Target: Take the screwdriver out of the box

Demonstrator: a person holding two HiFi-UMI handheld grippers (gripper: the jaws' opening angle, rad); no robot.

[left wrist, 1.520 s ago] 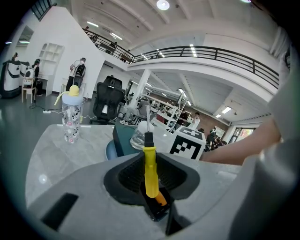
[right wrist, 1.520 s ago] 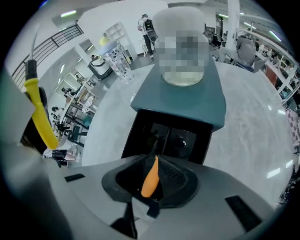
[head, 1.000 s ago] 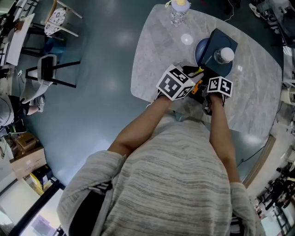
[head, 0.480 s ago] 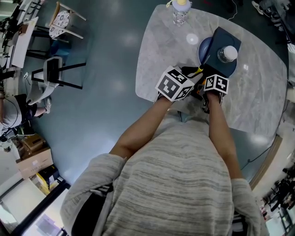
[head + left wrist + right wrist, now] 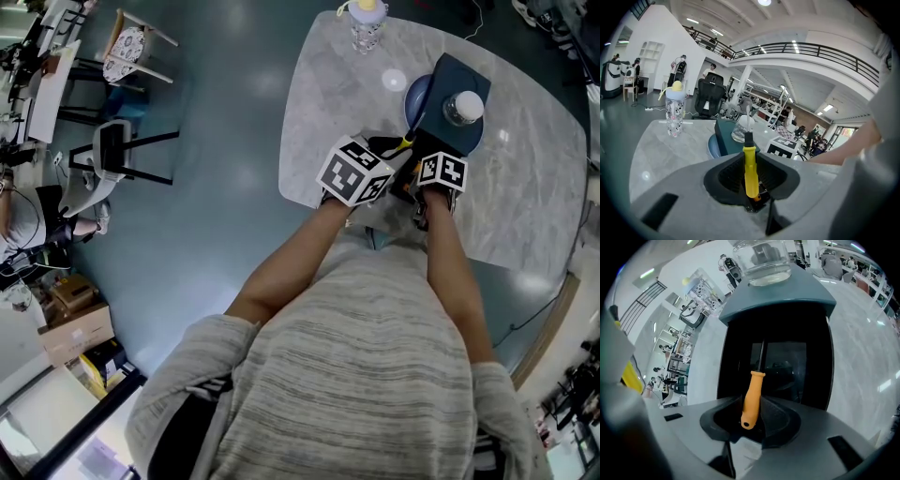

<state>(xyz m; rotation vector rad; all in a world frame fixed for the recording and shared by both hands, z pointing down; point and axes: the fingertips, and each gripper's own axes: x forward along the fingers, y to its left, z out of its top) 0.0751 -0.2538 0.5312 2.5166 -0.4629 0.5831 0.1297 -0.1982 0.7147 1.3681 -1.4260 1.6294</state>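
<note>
My left gripper [image 5: 751, 187] is shut on a yellow-handled screwdriver [image 5: 750, 171], whose shaft points up and away over the table. My right gripper [image 5: 752, 420] points steeply down at the open black box [image 5: 778, 357]. An orange-handled screwdriver [image 5: 752, 397] stands between its jaws with the shaft reaching into the dark inside of the box. Those jaws have just been closing, and the pads now press on the orange handle. In the head view both grippers [image 5: 354, 172] [image 5: 442, 171] sit side by side at the near end of the box [image 5: 417, 155].
The box's dark teal lid [image 5: 452, 80] stands up behind it, with a clear glass jar [image 5: 463, 108] on it and a blue plate [image 5: 415, 94] beside. A drink bottle [image 5: 366, 23] stands at the far edge of the marble table [image 5: 525, 187]. Chairs [image 5: 117, 150] stand on the floor at left.
</note>
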